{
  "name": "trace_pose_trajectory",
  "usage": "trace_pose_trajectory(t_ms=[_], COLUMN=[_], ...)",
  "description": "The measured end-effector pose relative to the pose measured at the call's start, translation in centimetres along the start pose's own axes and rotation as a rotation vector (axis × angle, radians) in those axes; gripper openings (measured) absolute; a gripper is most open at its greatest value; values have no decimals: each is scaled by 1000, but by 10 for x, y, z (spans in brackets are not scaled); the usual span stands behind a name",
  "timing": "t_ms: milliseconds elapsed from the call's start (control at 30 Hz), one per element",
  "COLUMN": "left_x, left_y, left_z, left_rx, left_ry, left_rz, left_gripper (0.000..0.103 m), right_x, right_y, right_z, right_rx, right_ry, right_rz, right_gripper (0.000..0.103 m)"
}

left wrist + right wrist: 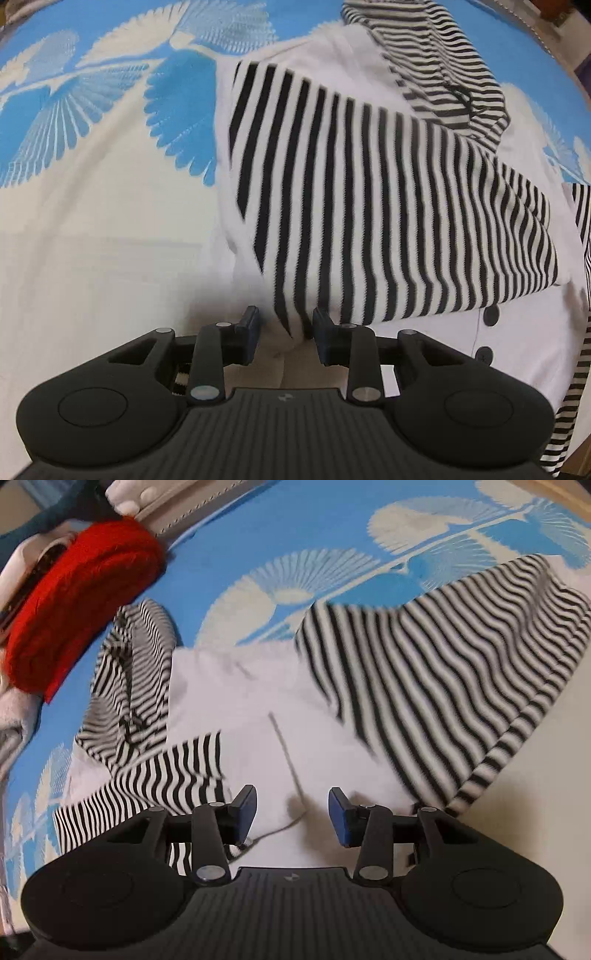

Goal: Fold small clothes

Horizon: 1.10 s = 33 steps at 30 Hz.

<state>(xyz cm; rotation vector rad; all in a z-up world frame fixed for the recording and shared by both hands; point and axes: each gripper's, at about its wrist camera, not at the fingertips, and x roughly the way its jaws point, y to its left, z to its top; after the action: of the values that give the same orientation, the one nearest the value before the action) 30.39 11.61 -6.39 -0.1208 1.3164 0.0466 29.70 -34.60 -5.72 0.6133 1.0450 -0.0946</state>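
Observation:
A small white garment with black-and-white striped sleeves and hood [369, 206] lies on a blue and cream patterned sheet [92, 155]. One striped sleeve is folded across the white body. My left gripper [285, 334] is open, its fingers either side of the sleeve's lower edge. In the right wrist view the same garment [236, 709] spreads out ahead, striped hood [133, 686] at left, striped sleeve [443, 686] at right. My right gripper [292, 814] is open over the white body, holding nothing.
A red knitted item [77, 602] lies at the upper left of the right wrist view, with grey cloth [11, 720] beside it and white and teal things behind. Two dark buttons [490, 315] show on the garment's white front.

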Motion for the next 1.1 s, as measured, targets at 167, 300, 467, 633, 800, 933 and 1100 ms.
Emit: trace_pose_trajectory(t_ms=[167,300,467,633,800,933,1100], left_x=[-48,-76,-61,-61,-60,-60,-59], left_y=[-25,-55,-70,-63,-60,-59,-61], left_z=[8,6,6,10,14,16,17], left_rx=[83,158,196,169,153,147,145], left_ry=[-175,-283,-241,-247,-237,-239,-235], left_rz=[14,-27,22,7,17,11,9], left_gripper=[45,61,62,62,61,62,62], right_x=[-31,-47,-58,-75,-77,-59,-34], right_y=[-27,-55,-105,-152,-203,-237,-262], right_z=[25,37,54,75,90,91,93], right_rx=[13,17,127,247,364,455,520], right_ry=[-88,-125,-137,-195,-241,-233,-244], right_rz=[-35,-86,-125,-140,-211,-211,-177], right_gripper=[47,48,48,48,48,48,48])
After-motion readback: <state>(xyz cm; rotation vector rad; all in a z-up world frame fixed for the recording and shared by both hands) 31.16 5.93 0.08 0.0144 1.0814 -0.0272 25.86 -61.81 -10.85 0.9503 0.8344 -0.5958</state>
